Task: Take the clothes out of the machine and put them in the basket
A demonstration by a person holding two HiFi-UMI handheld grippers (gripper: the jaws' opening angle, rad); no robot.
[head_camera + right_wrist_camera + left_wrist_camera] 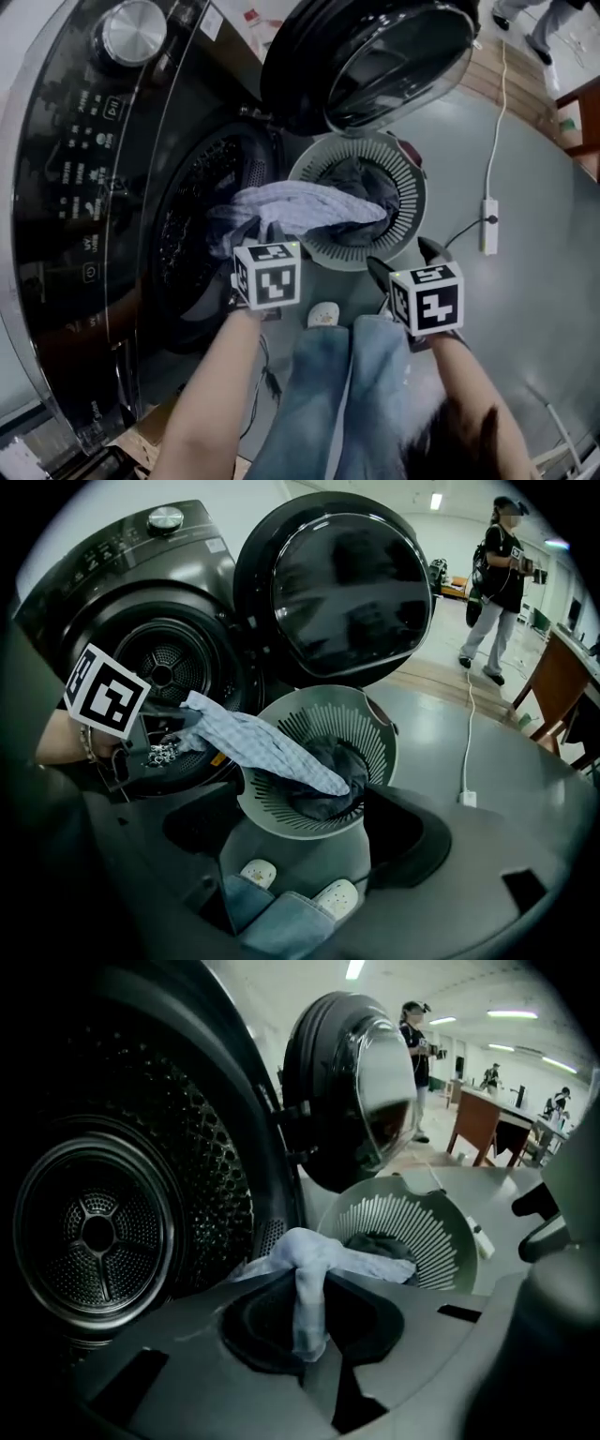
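My left gripper (pixel 311 1340) is shut on a pale checked cloth (pixel 309 1258), just outside the dark machine's round opening (pixel 192 230). The cloth (pixel 305 206) stretches from the jaws over the rim of the pale slotted basket (pixel 412 202), its far end lying on a dark garment (pixel 361 183) inside. In the right gripper view the left gripper (pixel 141 747) holds the cloth (pixel 262 747) in front of the drum (pixel 173 667). My right gripper (pixel 405 261) hangs open and empty beside the basket (pixel 375 738), above the floor.
The machine's door (pixel 375 56) stands swung open above the basket. A power strip (pixel 488 225) with its cable lies on the floor to the right. My jeans legs and white shoes (pixel 323 314) are below the basket. A person (pixel 502 574) stands far back by wooden tables (pixel 483 1124).
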